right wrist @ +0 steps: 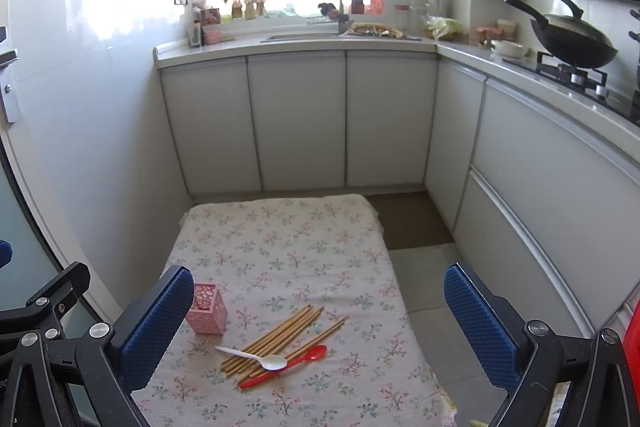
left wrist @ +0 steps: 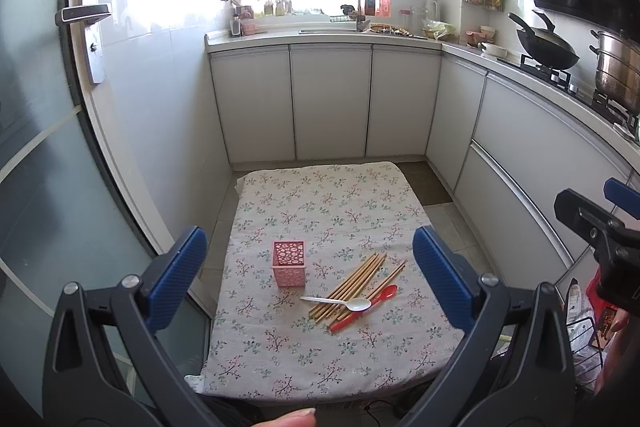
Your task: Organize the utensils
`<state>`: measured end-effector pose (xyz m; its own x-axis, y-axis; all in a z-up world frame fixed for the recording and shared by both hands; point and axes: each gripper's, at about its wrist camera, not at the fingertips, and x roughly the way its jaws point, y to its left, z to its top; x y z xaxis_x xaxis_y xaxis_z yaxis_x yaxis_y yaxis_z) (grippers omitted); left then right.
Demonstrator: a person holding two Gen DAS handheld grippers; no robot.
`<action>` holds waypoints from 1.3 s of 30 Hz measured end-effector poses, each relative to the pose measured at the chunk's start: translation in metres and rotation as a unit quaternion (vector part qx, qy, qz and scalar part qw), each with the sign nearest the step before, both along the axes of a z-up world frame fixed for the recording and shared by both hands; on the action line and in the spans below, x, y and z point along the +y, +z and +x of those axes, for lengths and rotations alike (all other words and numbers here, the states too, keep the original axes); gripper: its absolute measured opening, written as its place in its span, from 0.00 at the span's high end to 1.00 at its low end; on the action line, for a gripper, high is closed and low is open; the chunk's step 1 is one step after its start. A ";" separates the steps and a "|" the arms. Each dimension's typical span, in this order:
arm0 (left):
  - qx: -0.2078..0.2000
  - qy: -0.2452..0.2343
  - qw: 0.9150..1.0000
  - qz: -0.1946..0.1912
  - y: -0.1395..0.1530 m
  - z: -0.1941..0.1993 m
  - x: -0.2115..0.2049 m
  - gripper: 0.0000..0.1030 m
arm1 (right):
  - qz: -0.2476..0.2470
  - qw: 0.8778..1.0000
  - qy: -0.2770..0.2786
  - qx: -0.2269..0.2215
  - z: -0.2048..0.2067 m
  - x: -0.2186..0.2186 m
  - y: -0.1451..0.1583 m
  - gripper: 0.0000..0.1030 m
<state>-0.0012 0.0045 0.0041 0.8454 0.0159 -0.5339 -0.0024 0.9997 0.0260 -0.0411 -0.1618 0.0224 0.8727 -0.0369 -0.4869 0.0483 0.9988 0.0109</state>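
A pink perforated holder [left wrist: 289, 262] [right wrist: 207, 308] stands upright on the floral tablecloth [left wrist: 320, 203] [right wrist: 280, 239]. To its right lie several wooden chopsticks [left wrist: 352, 283] [right wrist: 280, 335] in a loose bundle. A white spoon [left wrist: 340, 303] [right wrist: 256, 357] rests across them, and a red spoon [left wrist: 366, 307] [right wrist: 286, 365] lies along their right side. My left gripper [left wrist: 310, 283] is open, held high above the table with nothing between its fingers. My right gripper [right wrist: 318, 327] is open too, also well above the utensils. The right gripper's body [left wrist: 600, 227] shows at the right edge of the left wrist view.
White kitchen cabinets [left wrist: 332, 103] [right wrist: 296, 119] close off the far side and the right. A glass door [left wrist: 36, 155] stands on the left. A wok [left wrist: 546, 49] [right wrist: 572, 43] and a steel pot [left wrist: 618, 71] sit on the stove. A fingertip [left wrist: 286, 419] shows at the bottom.
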 end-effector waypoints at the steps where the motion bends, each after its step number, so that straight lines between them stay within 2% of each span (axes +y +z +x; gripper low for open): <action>1: 0.001 0.000 1.000 0.000 0.000 0.001 0.000 0.01 | 0.000 1.000 0.000 0.001 0.001 0.000 0.000 0.00; 12: 0.010 0.001 1.000 0.000 -0.008 0.011 -0.001 0.01 | -0.005 1.000 0.000 0.006 0.009 -0.001 -0.005 0.00; 26: 0.039 0.002 0.999 0.003 -0.030 0.051 0.000 0.01 | -0.010 1.000 -0.002 0.028 0.050 -0.004 -0.028 0.00; 35: 0.067 -0.006 0.998 0.009 -0.063 0.096 -0.003 0.01 | -0.031 0.998 -0.023 0.046 0.099 -0.014 -0.062 0.00; 39: 0.088 -0.016 0.996 -0.001 -0.083 0.122 -0.004 0.01 | -0.052 0.995 -0.036 0.073 0.128 -0.022 -0.088 0.00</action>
